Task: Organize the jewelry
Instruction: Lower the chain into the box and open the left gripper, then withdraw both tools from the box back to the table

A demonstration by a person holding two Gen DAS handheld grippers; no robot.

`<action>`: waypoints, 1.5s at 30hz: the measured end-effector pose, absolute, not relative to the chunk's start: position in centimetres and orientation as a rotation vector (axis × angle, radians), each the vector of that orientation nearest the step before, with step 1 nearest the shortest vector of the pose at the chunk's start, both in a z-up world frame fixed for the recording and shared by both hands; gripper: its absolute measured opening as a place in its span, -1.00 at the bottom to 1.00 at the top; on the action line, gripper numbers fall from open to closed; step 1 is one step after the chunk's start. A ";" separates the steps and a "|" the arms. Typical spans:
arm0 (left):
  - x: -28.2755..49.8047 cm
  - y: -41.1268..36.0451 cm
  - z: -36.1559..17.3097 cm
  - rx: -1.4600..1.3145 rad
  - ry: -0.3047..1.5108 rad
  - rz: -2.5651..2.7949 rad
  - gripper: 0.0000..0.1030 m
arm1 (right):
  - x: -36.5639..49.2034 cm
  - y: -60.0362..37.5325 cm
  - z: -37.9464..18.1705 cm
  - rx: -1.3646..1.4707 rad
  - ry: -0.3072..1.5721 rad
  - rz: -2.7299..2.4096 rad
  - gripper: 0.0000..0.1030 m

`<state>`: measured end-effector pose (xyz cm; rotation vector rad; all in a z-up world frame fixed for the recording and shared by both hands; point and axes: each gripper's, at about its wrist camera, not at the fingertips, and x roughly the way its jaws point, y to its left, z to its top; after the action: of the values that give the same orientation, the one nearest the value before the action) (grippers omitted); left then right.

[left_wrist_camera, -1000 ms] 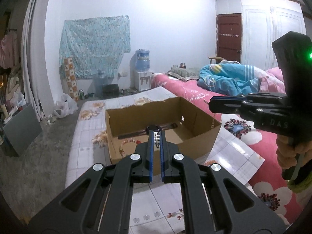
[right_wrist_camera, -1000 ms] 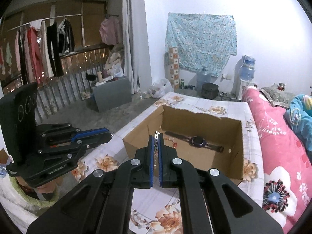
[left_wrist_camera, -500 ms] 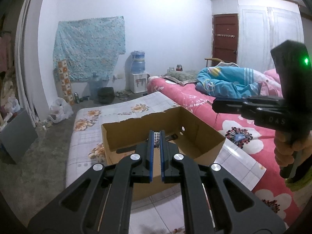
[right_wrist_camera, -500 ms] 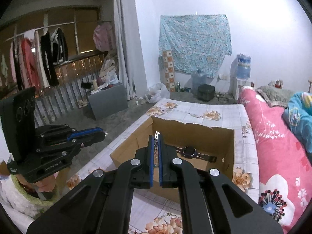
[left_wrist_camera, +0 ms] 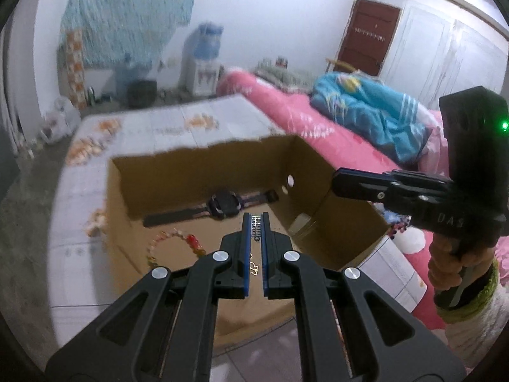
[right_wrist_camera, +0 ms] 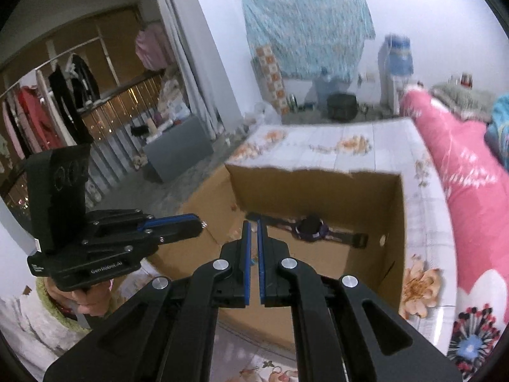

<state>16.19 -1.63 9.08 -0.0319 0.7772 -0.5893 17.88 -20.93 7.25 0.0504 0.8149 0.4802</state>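
Two claws hang over one brown cardboard box, and the box is the thing to find everything else by. At the left of the box floor lies a bead bracelet, round and red and pale. Behind it, along the back wall of the box, lies a dark watch with its strap stretched out flat. Just right of the bracelet, over the front part of the box, is the left gripper. Its jaws are only a thin gap apart, and a small silver chain piece seems to sit between them, though I cannot tell if it is pinched. A tiny gold charm shows below. Past the right wall of the box floats the right gripper; its jaws are nearly together and look empty. I think the step now is putting jewelry into the box. Next, the left claw should go low and open wide.
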 end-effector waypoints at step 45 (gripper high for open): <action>0.0 2.2 8.4 0.023 0.690 -0.658 0.80 | 2.7 -26.1 10.5 -0.052 0.594 0.252 0.82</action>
<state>0.05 2.15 8.40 0.0228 0.6900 -0.6578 2.66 -26.14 10.46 -0.0522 0.5936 0.2516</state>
